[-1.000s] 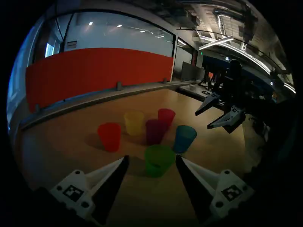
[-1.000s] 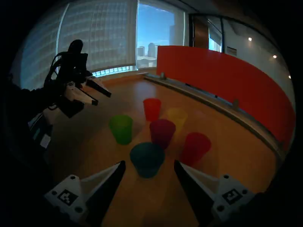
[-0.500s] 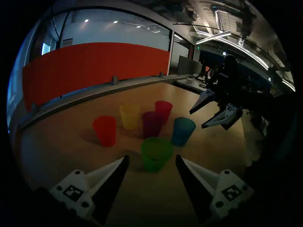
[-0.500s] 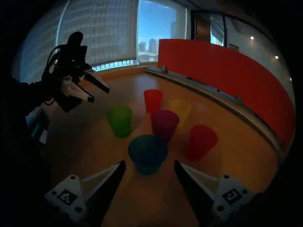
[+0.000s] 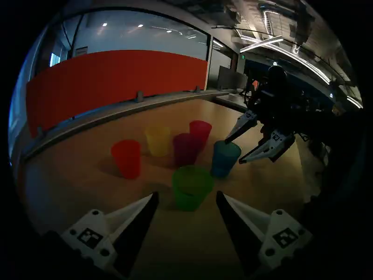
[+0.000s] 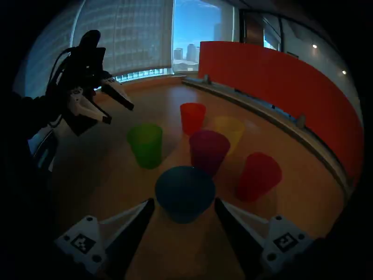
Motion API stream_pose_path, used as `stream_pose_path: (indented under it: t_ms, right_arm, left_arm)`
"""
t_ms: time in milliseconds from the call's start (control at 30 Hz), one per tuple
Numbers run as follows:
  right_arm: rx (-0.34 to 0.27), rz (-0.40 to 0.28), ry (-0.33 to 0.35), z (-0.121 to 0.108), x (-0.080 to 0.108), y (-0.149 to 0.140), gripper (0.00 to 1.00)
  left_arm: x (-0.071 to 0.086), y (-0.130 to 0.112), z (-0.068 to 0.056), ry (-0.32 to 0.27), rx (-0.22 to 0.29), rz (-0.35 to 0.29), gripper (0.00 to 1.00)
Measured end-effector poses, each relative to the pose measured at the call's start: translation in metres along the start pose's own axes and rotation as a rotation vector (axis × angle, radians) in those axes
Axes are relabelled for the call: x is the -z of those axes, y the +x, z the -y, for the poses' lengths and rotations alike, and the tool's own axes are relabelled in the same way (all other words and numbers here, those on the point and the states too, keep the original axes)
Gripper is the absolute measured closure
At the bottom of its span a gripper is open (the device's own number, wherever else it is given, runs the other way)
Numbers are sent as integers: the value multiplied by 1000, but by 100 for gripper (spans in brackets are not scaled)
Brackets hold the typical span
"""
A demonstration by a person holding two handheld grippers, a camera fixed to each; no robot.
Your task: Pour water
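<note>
Over the table (image 5: 65, 186) middle, left gripper (image 5: 186, 193) is hanging wide open just before the green cup (image 5: 191, 186); right gripper (image 6: 183, 200) is gaping just before the blue cup (image 6: 185, 192), both gripping nothing.

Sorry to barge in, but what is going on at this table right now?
A person holds a two-finger gripper in each hand over a wooden table with six coloured cups. The left gripper, open, faces the green cup; the right gripper, open, faces the teal cup just ahead of its fingers. Neither grips anything, and no pouring has begun.
</note>
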State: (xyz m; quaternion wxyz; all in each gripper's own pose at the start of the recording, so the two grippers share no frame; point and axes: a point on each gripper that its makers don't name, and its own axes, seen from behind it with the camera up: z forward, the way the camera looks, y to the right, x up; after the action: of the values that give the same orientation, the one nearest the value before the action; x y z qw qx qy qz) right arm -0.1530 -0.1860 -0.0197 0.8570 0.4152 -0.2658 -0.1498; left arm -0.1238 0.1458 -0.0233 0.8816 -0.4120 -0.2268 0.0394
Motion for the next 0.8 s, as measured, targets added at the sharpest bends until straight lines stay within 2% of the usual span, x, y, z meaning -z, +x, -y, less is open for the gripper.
stream_pose_path:
  t_ms: [367, 500, 800]
  right_arm:
    - [-8, 2, 10, 1, -20, 3, 1]
    - [-11, 5, 6, -1, -23, 2, 8]
    - [-20, -5, 7, -1, -23, 2, 9]
  left_arm:
    - [1, -2, 4, 11, -6, 5, 9]
    - [3, -3, 4, 13, -12, 8, 9]
    - [3, -3, 5, 16, -14, 8, 9]
